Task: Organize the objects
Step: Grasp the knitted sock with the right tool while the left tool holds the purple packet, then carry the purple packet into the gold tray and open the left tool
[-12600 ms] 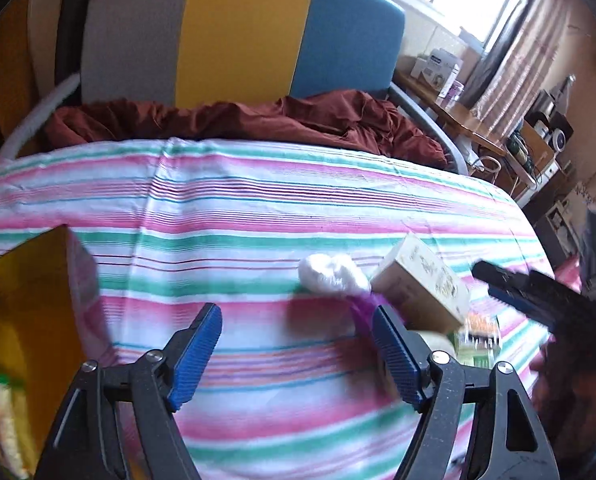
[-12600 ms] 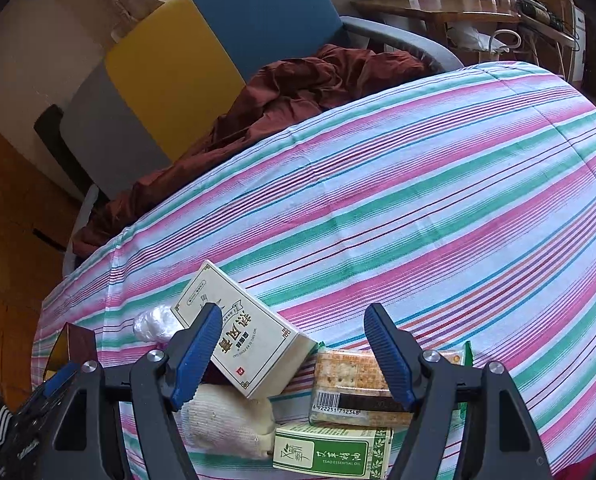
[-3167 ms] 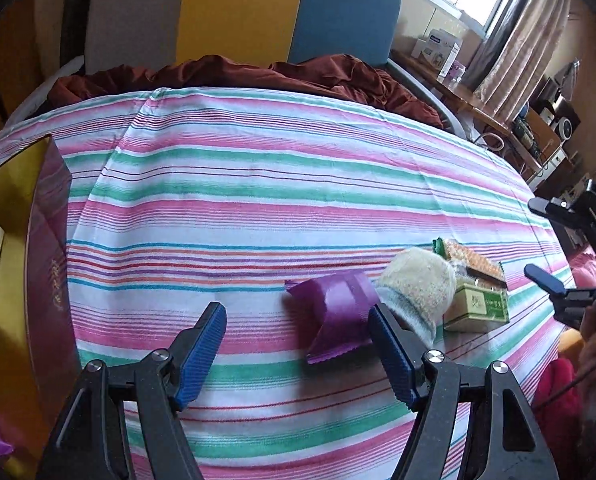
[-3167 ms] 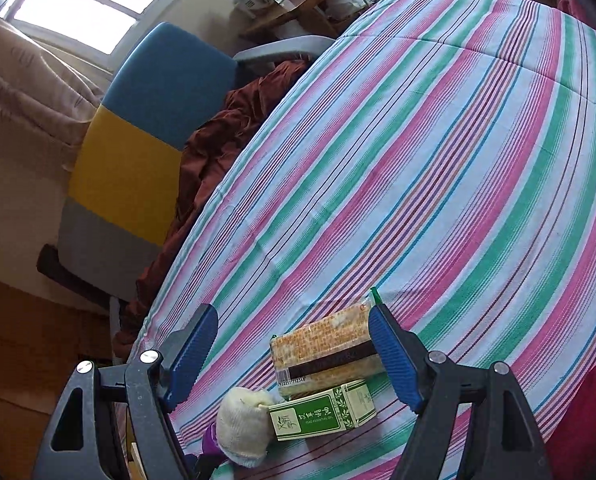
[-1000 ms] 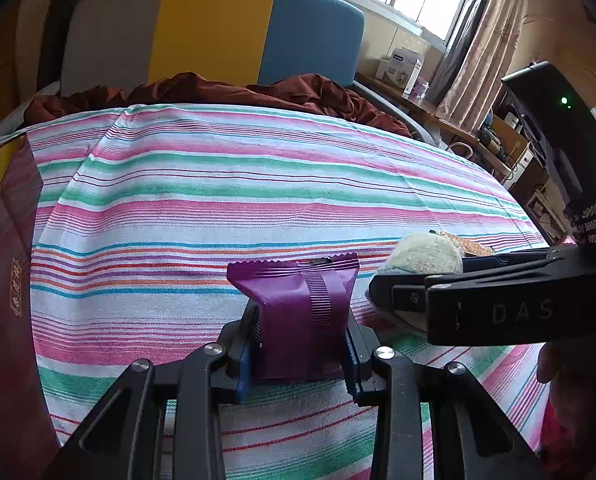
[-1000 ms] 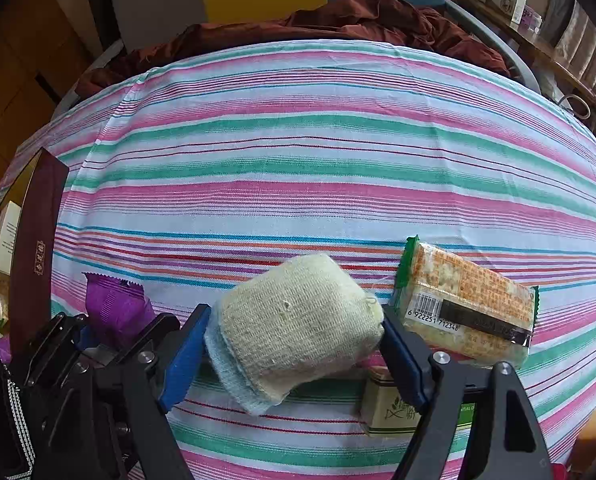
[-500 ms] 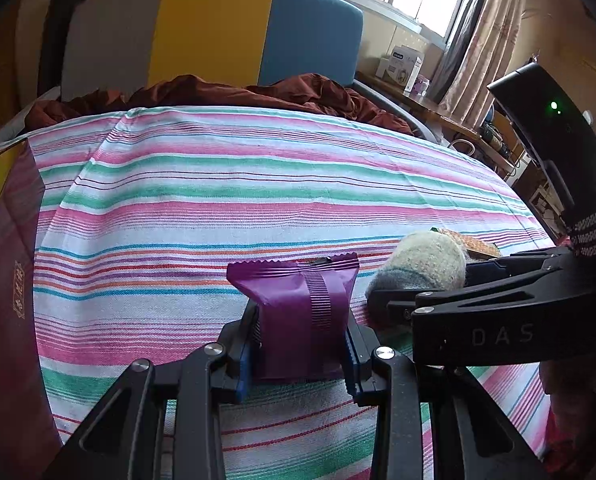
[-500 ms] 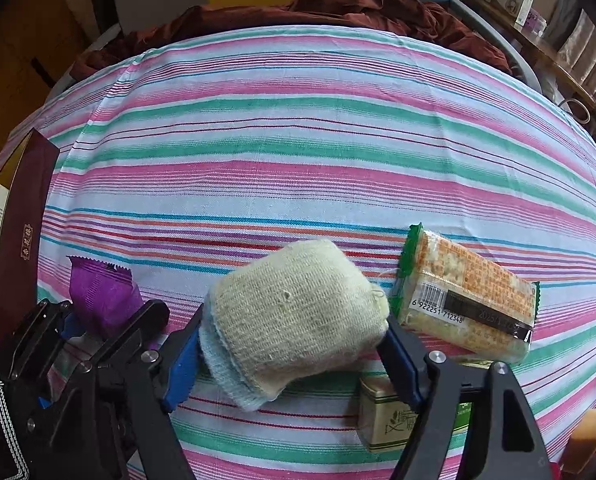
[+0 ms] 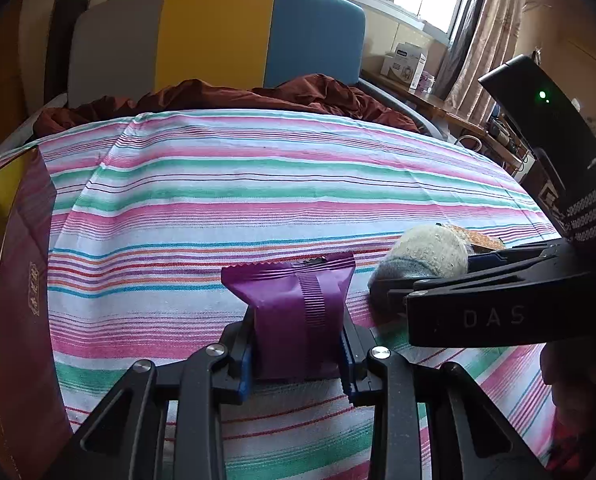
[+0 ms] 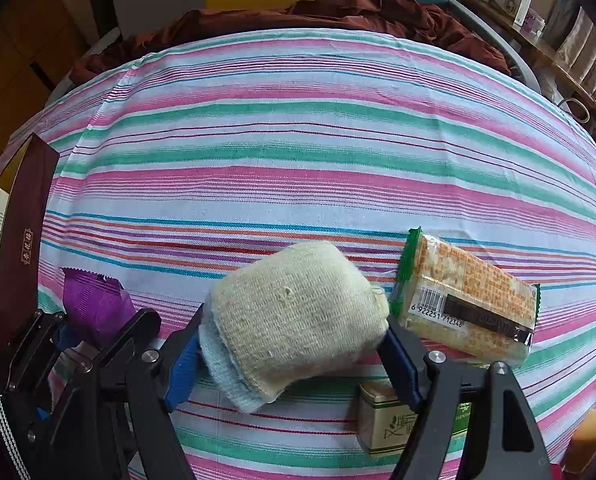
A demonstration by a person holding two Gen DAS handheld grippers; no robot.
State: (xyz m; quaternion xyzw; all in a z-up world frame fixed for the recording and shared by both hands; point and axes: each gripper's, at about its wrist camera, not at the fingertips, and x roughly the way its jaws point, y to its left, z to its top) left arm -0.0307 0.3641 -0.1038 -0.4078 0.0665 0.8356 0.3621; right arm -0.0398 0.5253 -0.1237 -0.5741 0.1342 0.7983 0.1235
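Two grippers are working side by side over a striped cloth (image 10: 298, 152). We are clamping the left gripper (image 9: 296, 354) on a purple snack packet (image 9: 298, 304), its jaws pressing both sides. We are holding a rolled cream sock (image 10: 298, 316) in the right gripper (image 10: 294, 356), whose jaws are squeezing it. A cracker pack (image 10: 465, 304) and a green box (image 10: 381, 420) are lying beside the sock. Since the grippers are nearly touching, we are risking a knock that could jar either grip loose.
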